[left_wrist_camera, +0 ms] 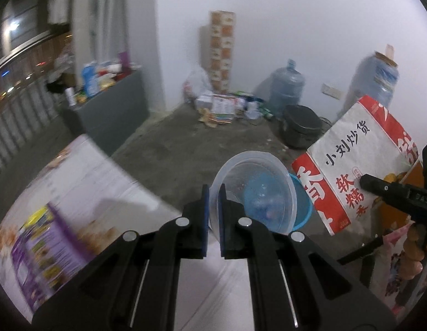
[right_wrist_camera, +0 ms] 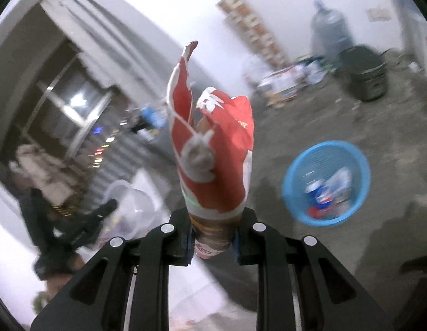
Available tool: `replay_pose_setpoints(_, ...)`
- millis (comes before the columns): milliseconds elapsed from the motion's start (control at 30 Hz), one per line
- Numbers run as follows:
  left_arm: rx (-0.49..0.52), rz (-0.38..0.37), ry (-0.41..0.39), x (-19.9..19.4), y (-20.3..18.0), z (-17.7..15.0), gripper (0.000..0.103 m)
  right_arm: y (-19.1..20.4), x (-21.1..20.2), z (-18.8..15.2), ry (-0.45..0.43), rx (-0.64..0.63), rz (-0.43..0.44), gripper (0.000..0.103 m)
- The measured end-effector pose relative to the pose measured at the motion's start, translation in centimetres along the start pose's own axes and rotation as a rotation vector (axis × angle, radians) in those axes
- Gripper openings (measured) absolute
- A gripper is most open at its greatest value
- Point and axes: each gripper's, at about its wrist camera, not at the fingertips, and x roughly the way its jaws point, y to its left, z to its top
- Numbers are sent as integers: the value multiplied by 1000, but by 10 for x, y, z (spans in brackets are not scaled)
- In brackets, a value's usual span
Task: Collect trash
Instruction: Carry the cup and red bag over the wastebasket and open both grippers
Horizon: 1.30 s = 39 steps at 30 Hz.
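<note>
Left gripper (left_wrist_camera: 212, 193) clamped on the rim of a clear plastic bowl (left_wrist_camera: 254, 190) — one finger inside the wall, one outside, bowl tipped with its mouth toward the camera. Held up over the concrete floor (left_wrist_camera: 169, 149), above the blue basket (left_wrist_camera: 304, 207) partly hidden behind it. Right gripper (right_wrist_camera: 213, 237) clenched on the lower end of a red-and-white snack bag (right_wrist_camera: 210, 149) — crumpled, standing upright from the fingers. Blue basket (right_wrist_camera: 326, 183) on the floor to that gripper's right, well apart, with cans and wrappers inside. Water jug (left_wrist_camera: 286, 88) by the far wall.
</note>
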Motion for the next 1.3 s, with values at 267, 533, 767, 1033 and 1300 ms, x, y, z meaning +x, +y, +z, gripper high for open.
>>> replay_pose_setpoints(267, 122, -90, 165, 105, -71, 17, 4, -42, 34, 12, 25, -115, -347, 21)
replay_pose_setpoints(533, 166, -85, 352, 218, -113, 21, 4, -105, 100, 18, 103, -107, -433, 22)
replay_pose_setpoints(767, 129, -114, 464, 303, -132, 17, 38, -164, 164, 27, 115, -59, -437, 40)
replay_pose_setpoints(1033, 164, -109, 460, 324, -140, 5, 50, -232, 190, -12, 199, 183, -471, 67)
replay_pose_setpoints(1300, 83, -117, 378, 291, -130, 31, 50, -233, 141, -13, 67, 259, -422, 68)
